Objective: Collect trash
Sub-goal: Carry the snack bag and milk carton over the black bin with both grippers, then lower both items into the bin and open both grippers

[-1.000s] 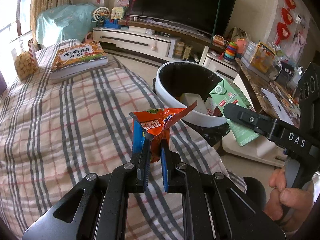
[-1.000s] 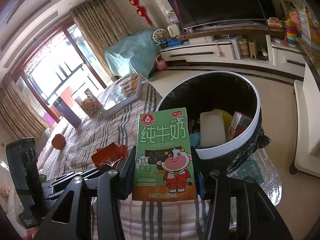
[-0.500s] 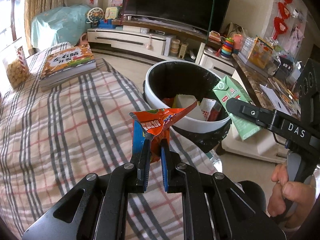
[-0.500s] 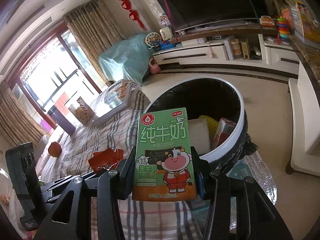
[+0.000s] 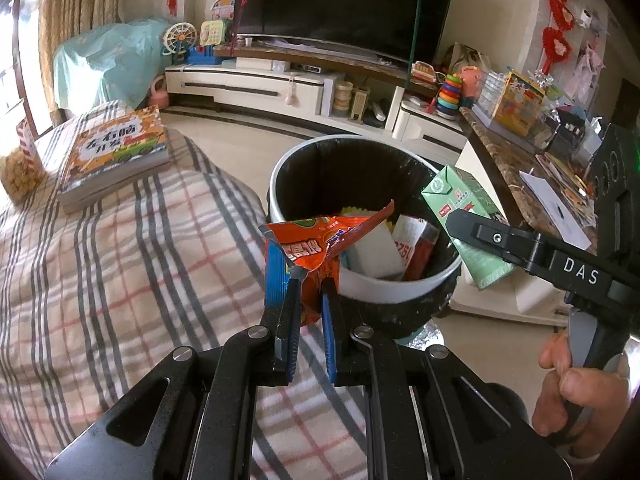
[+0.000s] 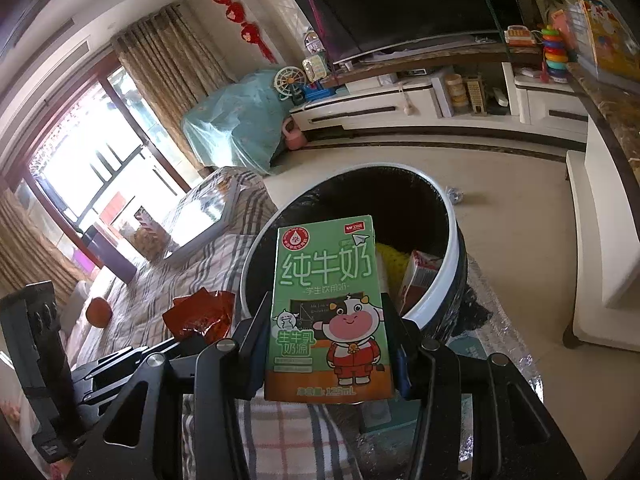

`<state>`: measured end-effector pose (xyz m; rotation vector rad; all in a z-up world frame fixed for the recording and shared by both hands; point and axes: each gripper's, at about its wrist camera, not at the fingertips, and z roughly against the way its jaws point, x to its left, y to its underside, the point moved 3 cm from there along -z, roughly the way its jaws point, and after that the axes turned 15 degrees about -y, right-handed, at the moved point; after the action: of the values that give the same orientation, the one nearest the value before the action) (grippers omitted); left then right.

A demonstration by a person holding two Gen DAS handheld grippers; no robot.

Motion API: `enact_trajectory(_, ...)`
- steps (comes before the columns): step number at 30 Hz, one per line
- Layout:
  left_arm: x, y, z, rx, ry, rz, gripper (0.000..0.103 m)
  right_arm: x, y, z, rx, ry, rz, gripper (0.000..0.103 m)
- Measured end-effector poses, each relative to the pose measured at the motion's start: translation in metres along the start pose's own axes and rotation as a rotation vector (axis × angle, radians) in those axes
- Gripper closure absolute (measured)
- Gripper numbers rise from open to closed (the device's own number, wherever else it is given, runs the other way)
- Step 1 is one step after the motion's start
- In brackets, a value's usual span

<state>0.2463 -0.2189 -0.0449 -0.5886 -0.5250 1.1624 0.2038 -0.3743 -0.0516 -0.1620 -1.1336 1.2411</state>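
L gripper [image 5: 307, 280] jaws clamped on 1 orange snack wrapper [image 5: 320, 242], R gripper [image 6: 326, 316] jaws gripping 1 green milk carton [image 6: 328, 308] upright btwn them, 1 black-lined trash bin [image 5: 400, 292] just ahead of both, holding 1 white block, 1 red box, 1 book [image 5: 114, 154] on plaid cloth, far left of L jaws

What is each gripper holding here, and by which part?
Left gripper: orange snack wrapper, pinched at its lower end. Right gripper: green milk carton, upright, clamped across its lower sides.
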Motion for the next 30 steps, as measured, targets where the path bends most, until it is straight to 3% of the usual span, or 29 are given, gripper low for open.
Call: enact_trajectory(30,-0.022,-0.041,-0.028,-0.008,-0.048,-0.048,0.094,-0.014,-0.031,-0.024,0.018,0.032,-0.003,0.055)
